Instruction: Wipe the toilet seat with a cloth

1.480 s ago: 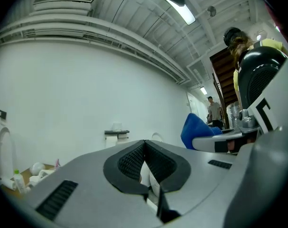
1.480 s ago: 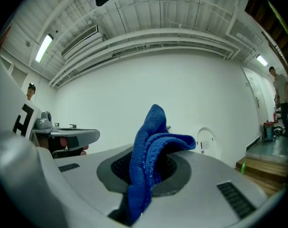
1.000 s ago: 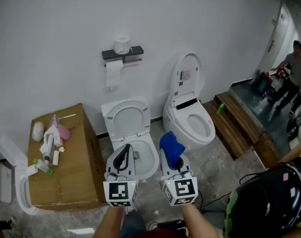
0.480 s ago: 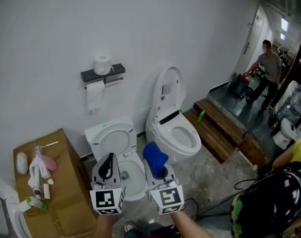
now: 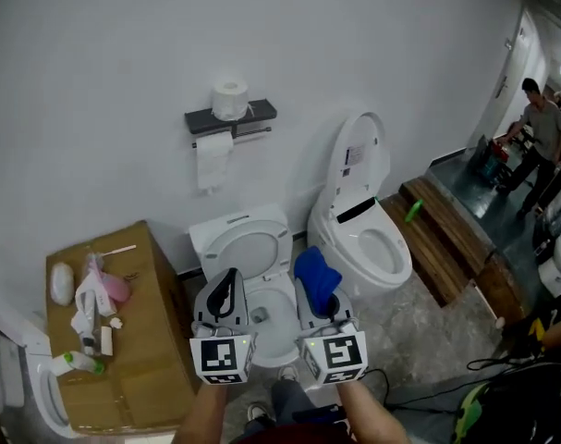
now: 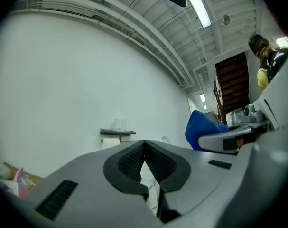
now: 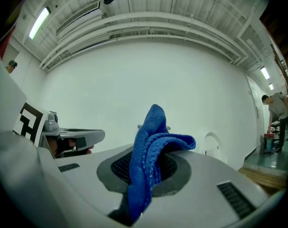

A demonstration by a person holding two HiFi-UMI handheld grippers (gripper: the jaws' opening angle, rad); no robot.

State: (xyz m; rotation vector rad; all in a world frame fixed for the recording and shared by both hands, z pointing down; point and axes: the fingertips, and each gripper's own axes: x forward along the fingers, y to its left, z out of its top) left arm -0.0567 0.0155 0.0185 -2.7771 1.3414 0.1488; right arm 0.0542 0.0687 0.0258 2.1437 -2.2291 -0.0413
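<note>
The white wall fills the far side, with grey stone floor below it. Two white toilets stand against the wall, side by side. The right toilet has its lid upright and its seat down, and its long axis runs from the wall out toward the lower right. The near toilet lies straight ahead of both tongs. Its toilet seat looks tipped up against the back, the ring's long axis running from the wall toward the person, above the open bowl.

A cardboard box sits on the floor to the left of that bowl, with a pink object, a white oval thing and small bottles along its left edge. A wooden platform lies to the right of the toilets, with a green object at its far end. A person stands in the doorway beyond.

On the wall above the near toilet, a dark shelf carries a toilet roll.

The left gripper is over the bowl's left rim, with its jaws pressed together and nothing between them. The right gripper is just beside it, over the bowl's right rim, clamped on the blue cloth. The cloth stands bunched out of the jaws, its long axis following them and pointing toward the wall.
</note>
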